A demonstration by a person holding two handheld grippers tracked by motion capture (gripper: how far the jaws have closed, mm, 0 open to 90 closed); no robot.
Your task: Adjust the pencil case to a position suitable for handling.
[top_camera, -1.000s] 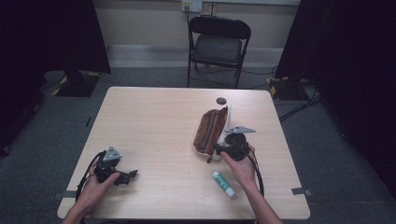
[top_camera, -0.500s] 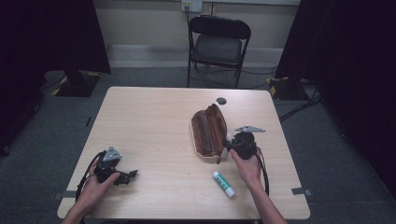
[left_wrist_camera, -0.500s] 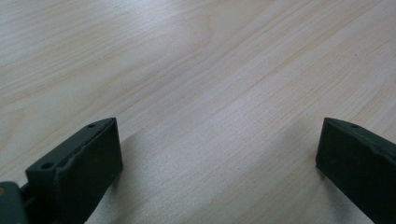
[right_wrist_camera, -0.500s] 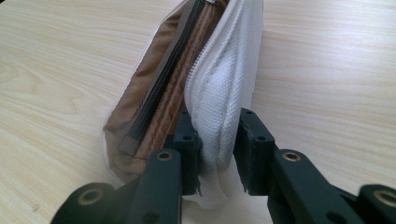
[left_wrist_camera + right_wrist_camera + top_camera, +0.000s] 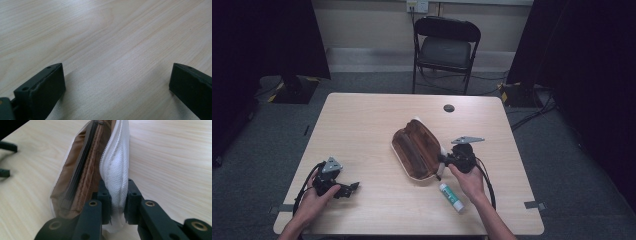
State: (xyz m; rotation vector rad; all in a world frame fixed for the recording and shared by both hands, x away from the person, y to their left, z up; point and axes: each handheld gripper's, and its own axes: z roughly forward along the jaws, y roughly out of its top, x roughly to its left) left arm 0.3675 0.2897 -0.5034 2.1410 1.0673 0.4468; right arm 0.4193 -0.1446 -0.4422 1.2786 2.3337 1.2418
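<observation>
1. The right claw (image 5: 117, 202) has just been closing, and its jaws now pinch the white edge of the pouch (image 5: 417, 150). In the right gripper view the white mesh fabric is bunched between the two pads at the lower middle of the frame. Judged from that, the step in hand is holding one lip of the open pouch so its mouth stays spread.
2. The pouch lies near the centre of the desk (image 5: 362, 125) in the high view, brown lining upward, with its near end at the right claw (image 5: 446, 161). Hold the bite on the white rim only. If the brown lining or zipper tape gets drawn in as well, the opening would likely collapse.
3. Lift or pull gently. The fabric is soft and would probably slip from the pads under a sharp tug.
4. The glue stick (image 5: 451, 197) lies just below the right hand, at the lower right of the high view, apart from the pouch. It looks like the likely thing to go in.
5. The left claw (image 5: 353, 187) rests at the lower left of the desk, jaws wide with nothing between them. It is free to fetch the stick while the right holds steady.
</observation>
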